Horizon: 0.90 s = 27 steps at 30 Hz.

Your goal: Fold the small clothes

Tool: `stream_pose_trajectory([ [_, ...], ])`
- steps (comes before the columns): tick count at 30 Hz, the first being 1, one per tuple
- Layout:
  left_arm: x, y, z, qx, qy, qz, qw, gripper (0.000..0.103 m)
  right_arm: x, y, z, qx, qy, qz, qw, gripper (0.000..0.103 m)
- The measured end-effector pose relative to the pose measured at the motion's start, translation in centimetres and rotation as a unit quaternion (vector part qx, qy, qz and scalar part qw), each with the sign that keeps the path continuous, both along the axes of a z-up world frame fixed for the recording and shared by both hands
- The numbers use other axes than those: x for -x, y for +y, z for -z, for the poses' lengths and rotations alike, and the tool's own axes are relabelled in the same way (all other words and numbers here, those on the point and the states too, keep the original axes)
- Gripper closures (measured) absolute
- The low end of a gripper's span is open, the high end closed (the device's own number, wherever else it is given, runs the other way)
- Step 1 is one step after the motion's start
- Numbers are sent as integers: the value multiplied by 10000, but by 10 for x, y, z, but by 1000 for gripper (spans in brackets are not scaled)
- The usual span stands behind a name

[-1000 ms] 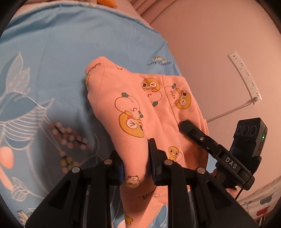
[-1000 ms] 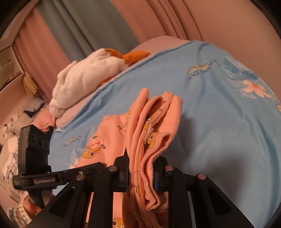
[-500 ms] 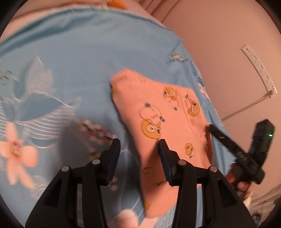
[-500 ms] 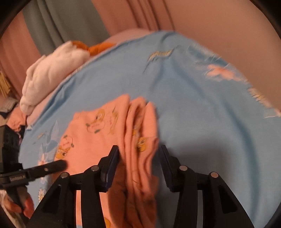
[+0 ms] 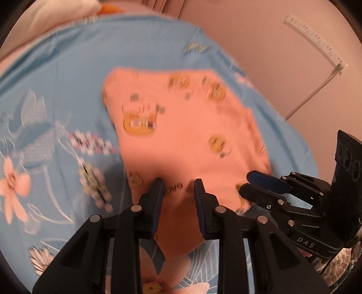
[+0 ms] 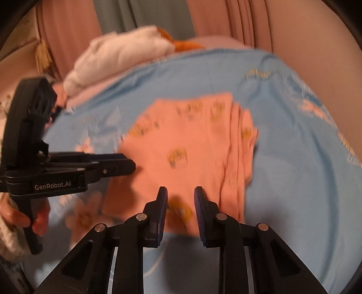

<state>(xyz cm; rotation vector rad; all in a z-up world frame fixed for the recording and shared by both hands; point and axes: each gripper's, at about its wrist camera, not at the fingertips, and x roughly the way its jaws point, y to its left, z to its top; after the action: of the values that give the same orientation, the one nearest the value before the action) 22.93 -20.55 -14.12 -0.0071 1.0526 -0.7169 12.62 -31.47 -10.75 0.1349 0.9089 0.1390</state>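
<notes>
A bed covered by a light blue sheet [image 5: 67, 67] with a pattern of pink and white flowers fills both views, with a plain pinkish wall behind it. On the wall in the left wrist view hangs a white power strip [image 5: 316, 40], slanting downward, with a cable running off below it. At the far end of the bed in the right wrist view sits a heap of white cloth [image 6: 117, 56] with something orange just behind it, in front of pink and grey-green curtains [image 6: 144, 15].

A small salmon-pink garment [image 5: 181, 135] printed with yellow cartoon figures lies flat on the sheet near the middle of the bed. It looks folded, with several layered edges stacked along its right side in the right wrist view. Both pictures are blurred, so the print cannot be read.

The left gripper [image 5: 178, 192] is just above the near edge of the garment, its jaws parted with nothing between them. The right gripper [image 6: 180, 199] is likewise above the near edge, jaws parted and released. Each gripper also shows in the other's view, side on beside the garment; there its jaws look nearly together. A bare hand [image 6: 34, 217] holds the left gripper's handle.
</notes>
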Motion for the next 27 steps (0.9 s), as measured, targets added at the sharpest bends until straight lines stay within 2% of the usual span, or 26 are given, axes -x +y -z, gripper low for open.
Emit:
stream_pose_trajectory([
  [3, 2, 5, 3, 93, 99, -45, 9999, 76, 0, -4, 14, -59, 189, 69, 9998, 76],
  [5, 5, 12, -3, 103, 157, -91, 9998, 76, 5, -5, 9, -65, 166, 120, 9998, 76],
  [7, 16, 20, -12, 45, 95, -108, 9999, 70, 12, -2, 1, -51, 193, 181, 9996, 75],
  [8, 25, 27, -18, -8, -5, -131, 9999, 60, 17, -1, -4, -46, 217, 215, 9995, 70],
  [9, 34, 34, -25, -50, -122, -161, 9998, 46, 22, 0, -6, -66, 235, 236, 9994, 57],
  [10, 41, 39, -31, -97, -211, -211, 9995, 38, 28, 2, -9, -97, 267, 272, 9992, 50],
  [11, 50, 45, -37, -213, -321, -302, 9988, 24, 35, 5, -13, -120, 311, 350, 9988, 36],
  [12, 57, 50, -43, -293, -392, -364, 9981, 16, 42, 7, -17, -129, 346, 406, 9985, 28],
  [16, 87, 73, -63, -557, -480, -602, 9955, 6, 67, 22, -32, -66, 532, 426, 9977, 25],
  [17, 94, 77, -68, -649, -516, -644, 9945, 1, 74, 26, -37, -43, 527, 424, 9977, 21],
  [20, 115, 91, -84, -733, -647, -830, 9917, 1, 89, 36, -49, -19, 411, 369, 9985, 5],
  [23, 135, 107, -100, -721, -754, -970, 9898, 1, 103, 47, -64, 49, 278, 298, 9992, 2],
  [27, 150, 112, -111, -703, -674, -1007, 9901, 0, 115, 59, -78, 200, 216, 323, 9990, 2],
])
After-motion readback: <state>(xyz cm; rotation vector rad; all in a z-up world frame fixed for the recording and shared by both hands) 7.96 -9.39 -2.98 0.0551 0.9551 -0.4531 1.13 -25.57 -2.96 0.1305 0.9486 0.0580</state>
